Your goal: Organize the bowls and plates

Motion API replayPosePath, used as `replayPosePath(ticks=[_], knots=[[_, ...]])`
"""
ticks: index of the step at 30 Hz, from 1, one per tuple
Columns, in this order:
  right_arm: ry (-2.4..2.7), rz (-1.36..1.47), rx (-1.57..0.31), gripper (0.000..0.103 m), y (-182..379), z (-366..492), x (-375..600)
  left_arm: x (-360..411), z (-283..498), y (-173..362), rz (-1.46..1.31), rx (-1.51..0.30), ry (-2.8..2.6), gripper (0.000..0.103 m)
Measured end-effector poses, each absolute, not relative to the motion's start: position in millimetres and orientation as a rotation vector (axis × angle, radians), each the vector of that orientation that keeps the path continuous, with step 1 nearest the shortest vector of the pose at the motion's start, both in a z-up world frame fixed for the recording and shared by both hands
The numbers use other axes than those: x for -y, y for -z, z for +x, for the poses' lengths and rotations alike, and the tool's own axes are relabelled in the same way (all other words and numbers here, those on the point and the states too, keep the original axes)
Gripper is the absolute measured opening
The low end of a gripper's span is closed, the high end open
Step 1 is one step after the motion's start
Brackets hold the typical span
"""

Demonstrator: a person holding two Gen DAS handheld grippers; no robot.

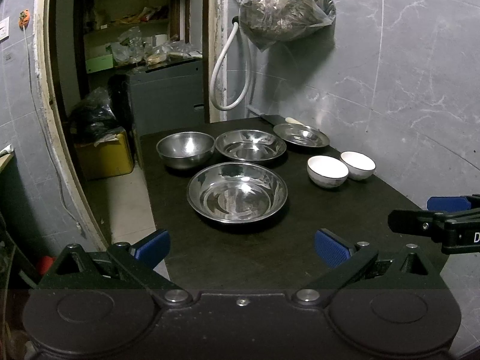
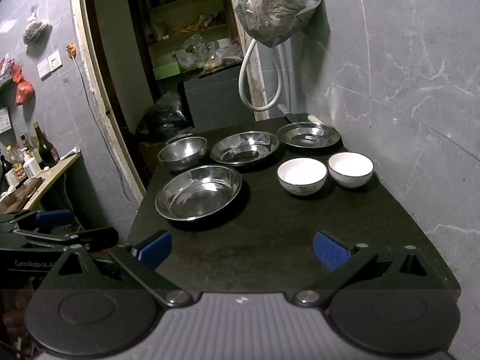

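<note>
I read this as a home kitchen w/ pantry: steel bowls [image 2: 198, 192] on dark worktop [image 2: 270, 225], grey tiled wall [image 2: 405, 75], sauce bottles [image 2: 45, 148] on side counter, cluttered shelves [image 2: 192, 45] thru doorway, hanging bag [image 2: 276, 6].

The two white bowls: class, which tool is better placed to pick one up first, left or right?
Probably the right tool. The white bowls sit on the table's right side, nearly ahead of it; the left tool faces the steel dishes. Both are open and empty.

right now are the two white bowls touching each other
Apart. The right wrist view shows a dark strip of table between the near white bowl and the far white bowl, from rims down to bases.
</note>
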State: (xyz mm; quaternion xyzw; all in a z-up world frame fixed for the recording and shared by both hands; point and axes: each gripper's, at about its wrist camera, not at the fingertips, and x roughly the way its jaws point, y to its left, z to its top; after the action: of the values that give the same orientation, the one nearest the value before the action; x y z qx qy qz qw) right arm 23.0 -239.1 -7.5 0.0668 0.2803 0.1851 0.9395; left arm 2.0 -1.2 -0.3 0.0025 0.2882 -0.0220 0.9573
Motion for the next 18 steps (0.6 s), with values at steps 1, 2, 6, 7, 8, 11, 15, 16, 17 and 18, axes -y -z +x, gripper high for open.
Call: replayPosePath(ticks=[1,2,6,7,8,11,15,16,17,18], knots=[[-0.378,0.137,-0.572,0.103,7.5,23.0,239.2,1.4,1.7,0.2,0.005,-0.585,0.045,0.102],[-0.378,0.137,-0.572,0.103,7.5,22.9,239.1,1.4,1.9,0.2,0.005,-0.585,0.045,0.102],[-0.378,0.137,-0.572,0.103,7.3,22.7,239.1,1.2,2.1,0.3,0.006,-0.585,0.045,0.102],[-0.378,0.137,-0.573,0.103,7.3,22.7,239.2,1.2,2.1,0.3,0.006,-0.586,0.045,0.102],[-0.378,0.137,-0.573,0.103,7.2,22.7,239.1,1.2,2.0,0.4,0.006,-0.585,0.045,0.102],[-0.377,0.137,-0.573,0.103,7.3,22.0,239.7,1.2,1.9,0.5,0.005,-0.585,0.045,0.102],[-0.377,0.137,-0.576,0.103,9.3,21.2,241.3,1.3,2.2,0.5,0.005,-0.585,0.045,0.102],[-0.377,0.137,-0.575,0.103,9.4,21.1,241.6,1.3,2.2,0.5,0.006,-0.586,0.044,0.102],[-0.377,0.137,-0.576,0.103,9.2,21.4,241.4,1.4,2.1,0.5,0.006,-0.586,0.044,0.102],[-0.377,0.137,-0.576,0.103,9.2,21.4,241.4,1.2,2.2,0.6,0.005,-0.585,0.044,0.102]])
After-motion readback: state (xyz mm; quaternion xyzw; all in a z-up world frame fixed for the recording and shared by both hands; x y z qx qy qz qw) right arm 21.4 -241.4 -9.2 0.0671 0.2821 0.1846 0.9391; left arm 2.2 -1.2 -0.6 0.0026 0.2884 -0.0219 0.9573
